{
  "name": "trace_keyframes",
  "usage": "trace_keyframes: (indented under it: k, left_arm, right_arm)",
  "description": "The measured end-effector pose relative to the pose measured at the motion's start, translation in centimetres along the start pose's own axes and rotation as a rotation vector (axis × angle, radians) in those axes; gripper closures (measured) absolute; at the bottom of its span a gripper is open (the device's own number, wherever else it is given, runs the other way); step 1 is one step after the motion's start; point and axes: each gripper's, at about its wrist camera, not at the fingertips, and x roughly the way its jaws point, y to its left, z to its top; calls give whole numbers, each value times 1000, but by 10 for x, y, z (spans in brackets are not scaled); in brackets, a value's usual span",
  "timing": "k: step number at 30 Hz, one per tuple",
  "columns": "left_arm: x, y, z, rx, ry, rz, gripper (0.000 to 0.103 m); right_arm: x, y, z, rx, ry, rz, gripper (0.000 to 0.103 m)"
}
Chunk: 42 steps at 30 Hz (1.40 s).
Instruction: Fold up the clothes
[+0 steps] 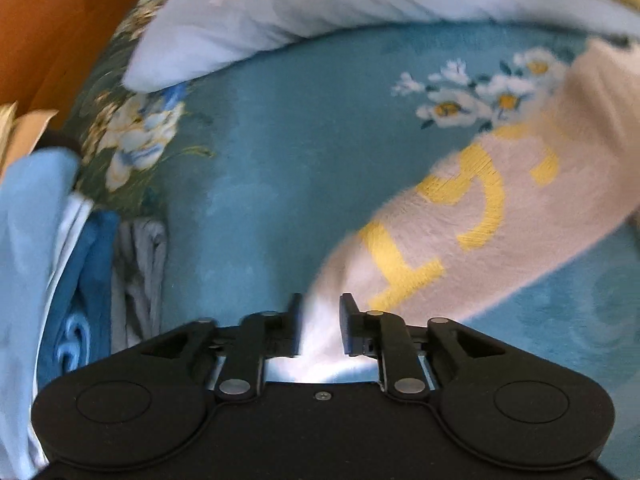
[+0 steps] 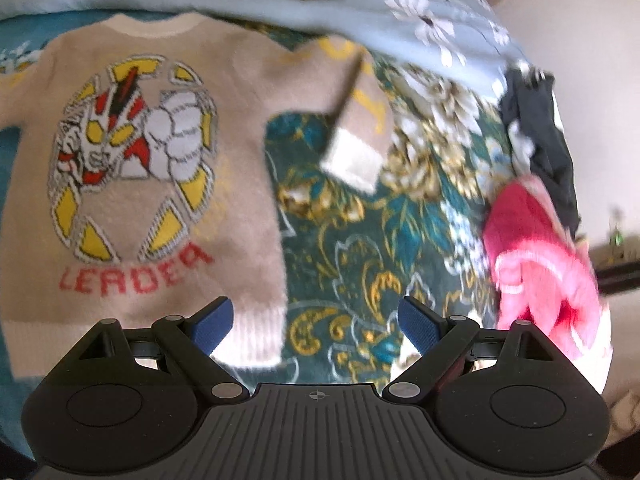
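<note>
A beige knit sweater point(image 2: 132, 160) with a robot picture and red lettering lies flat on the bed, chest up, in the right wrist view. Its right sleeve is bent, its white cuff point(image 2: 352, 160) resting on the patterned bedspread. In the left wrist view the other sleeve point(image 1: 480, 208), with yellow letters, stretches from the upper right down to my left gripper point(image 1: 320, 320). That sleeve's white cuff point(image 1: 320, 340) lies between the narrowly parted jaws, which do not pinch it. My right gripper point(image 2: 316, 320) stands wide open over the sweater's hem corner, holding nothing.
A stack of blue and grey clothes point(image 1: 80, 280) sits at the left. A light blue flowered quilt point(image 1: 280, 20) lies along the far side of the teal bedspread point(image 1: 280, 160). A pink garment point(image 2: 536, 264) and a dark one point(image 2: 540, 132) lie at the bed's right edge.
</note>
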Motion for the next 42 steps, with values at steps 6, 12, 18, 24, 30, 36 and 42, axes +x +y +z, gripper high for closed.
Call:
trace_keyframes:
  k: [6,12,18,24,30,36,42]
  left_arm:
    - [-70,-15,-33,-82,-62,-62,61]
    - [-91,-113,-51,-92,47,-446,60]
    - [-90,-208,-54,-32,48,-500,60]
    - [-64,-220,-71,-262,93,-508,62]
    - [-52,-220,-81,-337,110,-555,62]
    - [-50,-217,-81,-411,135,-621,57]
    - [-59,-230,-84,-454,146,-639,57]
  right_arm:
    - [14,-17,-32,109,54,76,18]
    - [60,-38,-43,268,115,285,43]
    - [107,-61,-34,297,131,514,53]
    - [145,-74,-11,155,150,673,53]
    - [167,-72,-1,54,199,800,55]
    - [171,-62,-3,74,274,946,74]
    - [167,-69,-2,179,284,1050,88]
